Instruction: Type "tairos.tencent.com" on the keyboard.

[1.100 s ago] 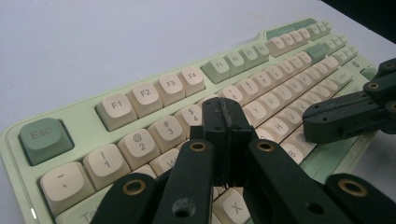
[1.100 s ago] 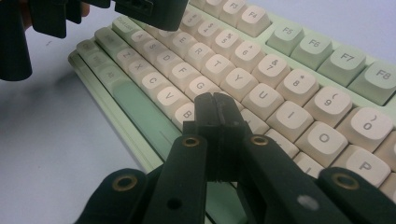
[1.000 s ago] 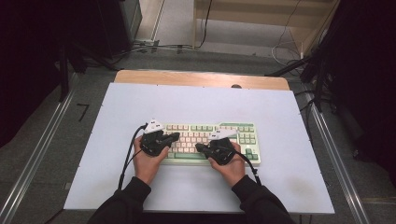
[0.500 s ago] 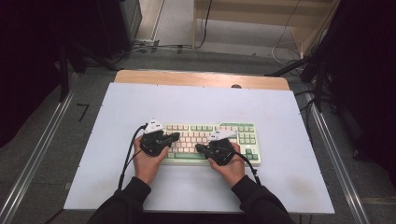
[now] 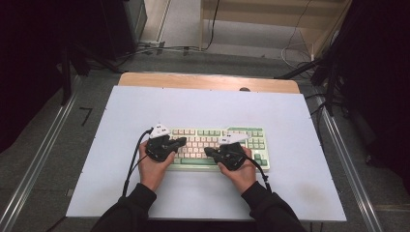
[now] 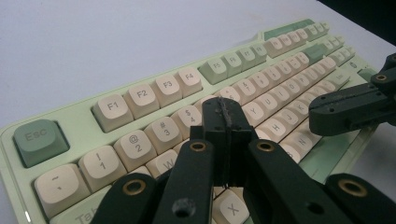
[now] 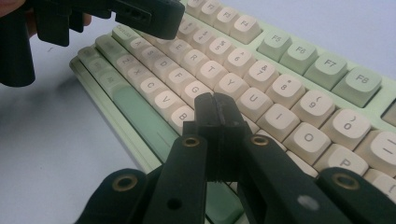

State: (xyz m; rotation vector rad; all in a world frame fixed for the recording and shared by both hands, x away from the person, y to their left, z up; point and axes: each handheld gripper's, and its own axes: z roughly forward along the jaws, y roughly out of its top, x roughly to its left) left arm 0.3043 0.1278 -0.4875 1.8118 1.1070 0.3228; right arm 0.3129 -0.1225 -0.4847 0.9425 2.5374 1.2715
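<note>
Recording lab — white tabletop [image 5: 145, 106] in aluminium rails [image 5: 43, 159], loose floor cables [image 5: 164, 48], dark curtains [image 5: 29, 58].

– What's hidden on the keyboard [image 5: 251, 140]?

– In the high view the two hands cover its lower middle rows, and the key legends are too small to read. The left hand-held gripper [image 6: 226, 112] blocks the keys right of W; the picture's lower edge cuts off Tab.

– And the other side?

– The right hand-held gripper [image 7: 215, 109] hides the keys below B, and the worktop [image 7: 51, 154] looks blurred.
</note>
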